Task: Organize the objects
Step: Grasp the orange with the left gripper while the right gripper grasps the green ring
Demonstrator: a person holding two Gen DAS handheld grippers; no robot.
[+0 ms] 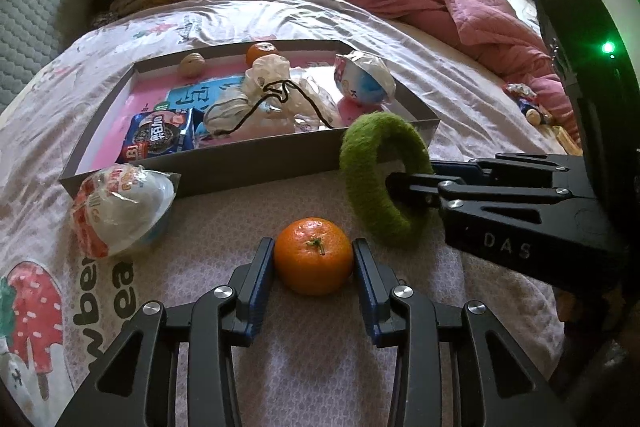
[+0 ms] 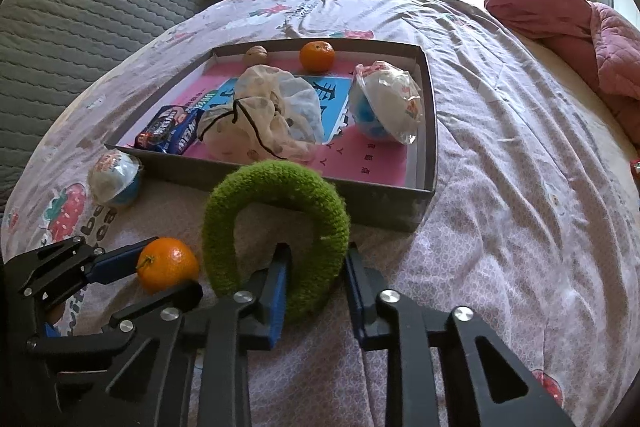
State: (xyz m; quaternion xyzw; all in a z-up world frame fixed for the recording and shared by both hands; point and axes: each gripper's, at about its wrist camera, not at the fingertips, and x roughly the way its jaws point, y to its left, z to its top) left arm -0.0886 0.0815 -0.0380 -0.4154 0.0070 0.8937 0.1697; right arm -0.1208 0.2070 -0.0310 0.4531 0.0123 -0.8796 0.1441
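1. Left wrist view: the left tongs [image 1: 313, 263] pinch a round orange tangerine [image 1: 313, 256] resting on the patterned bed sheet [image 1: 460, 75], a pad pressed to each side of the fruit. Just beyond them to the right, the right tongs [image 1: 394, 183] grip a fuzzy green knitted ring [image 1: 360, 195]. Ahead of both lies a shallow grey cardboard tray [image 1: 256, 157].

2. Right wrist view: the right tongs [image 2: 314, 267] clamp the near arc of the ring, which stands upright between their fingers. To their left, the left tongs [image 2: 160, 275] hold the tangerine. A plastic-wrapped white ball toy [image 2: 114, 183] sits beyond, outside the tray.
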